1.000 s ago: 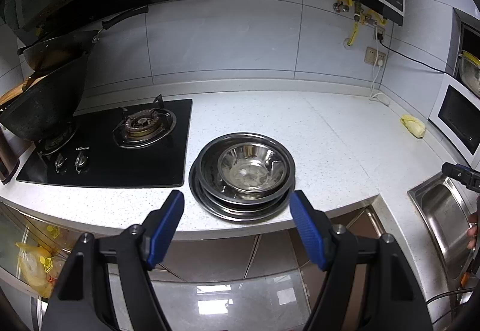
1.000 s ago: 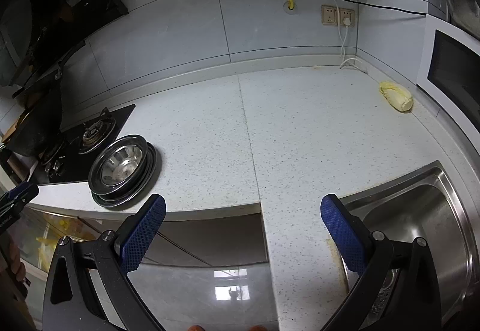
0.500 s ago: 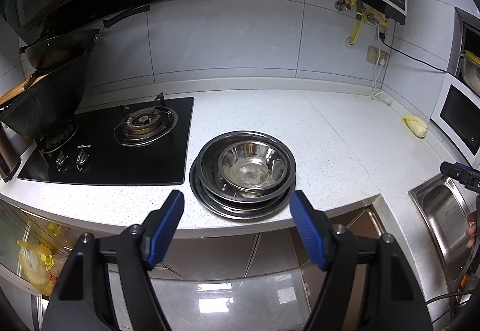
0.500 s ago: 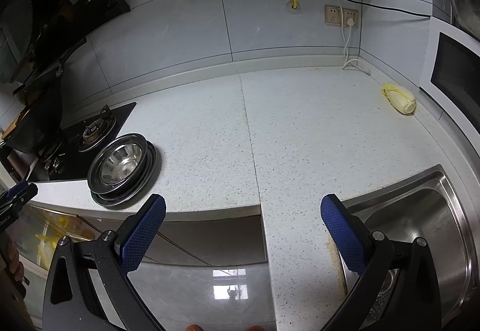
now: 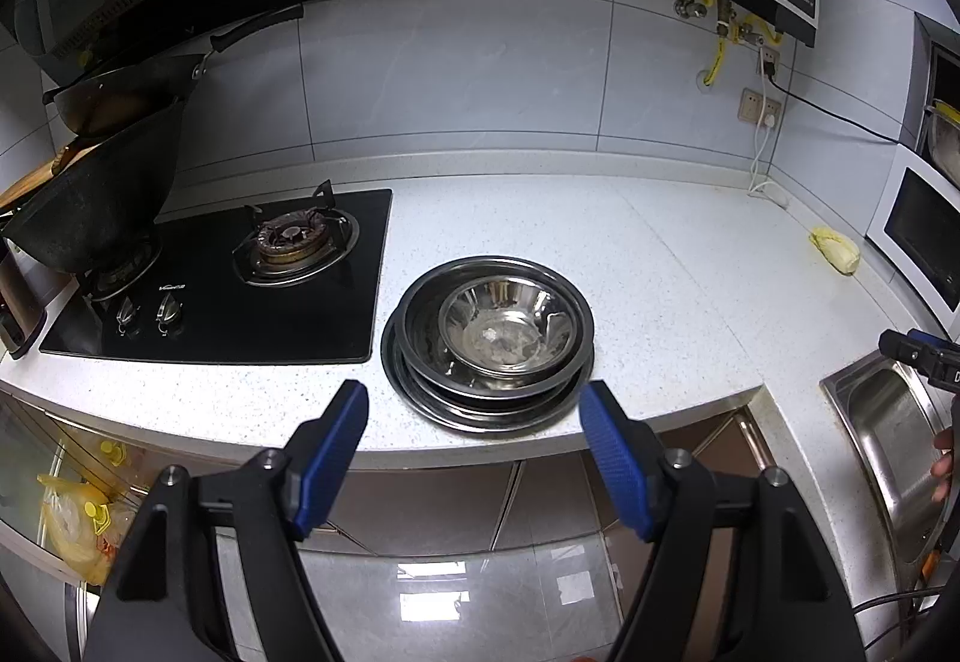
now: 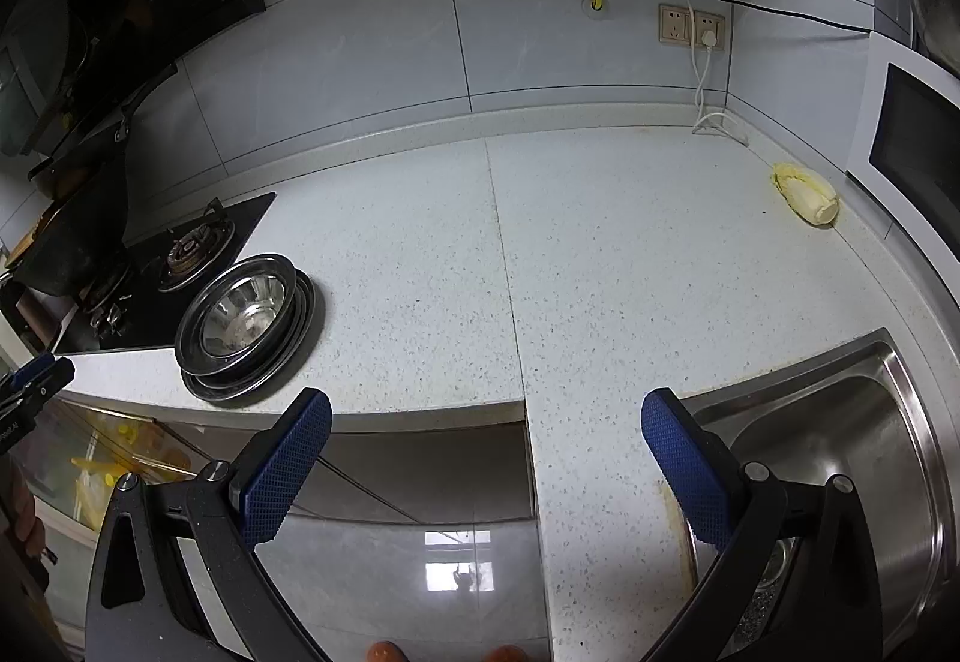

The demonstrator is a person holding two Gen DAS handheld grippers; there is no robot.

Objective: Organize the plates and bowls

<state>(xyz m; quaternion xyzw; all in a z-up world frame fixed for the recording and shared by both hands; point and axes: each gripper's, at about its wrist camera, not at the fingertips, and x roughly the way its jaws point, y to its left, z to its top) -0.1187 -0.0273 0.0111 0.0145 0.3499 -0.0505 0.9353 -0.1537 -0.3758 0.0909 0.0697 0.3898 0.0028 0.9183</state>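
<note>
Here, your speckled white countertop (image 5: 600, 254) carries everything: the black gas hob (image 5: 240, 296) at its left end, the steel sink (image 6: 840, 458) at its right. Just beside the hob, near the front edge, sits the stack of steel plates (image 5: 480, 410), with the steel bowl (image 5: 507, 329) nested on top. A yellowish vegetable (image 6: 807, 194) lies well apart by the far wall. Your left gripper (image 5: 474, 446) hangs short of the stack, fingers spread wide and empty; your right gripper (image 6: 486, 464) is equally wide and empty, aimed between stack and sink. Expect the steel to be light, rigid, unbreakable but slick, and wet-looking inside the bowl. Pinch the bowl's rolled rim, one pad inside and one outside.
</note>
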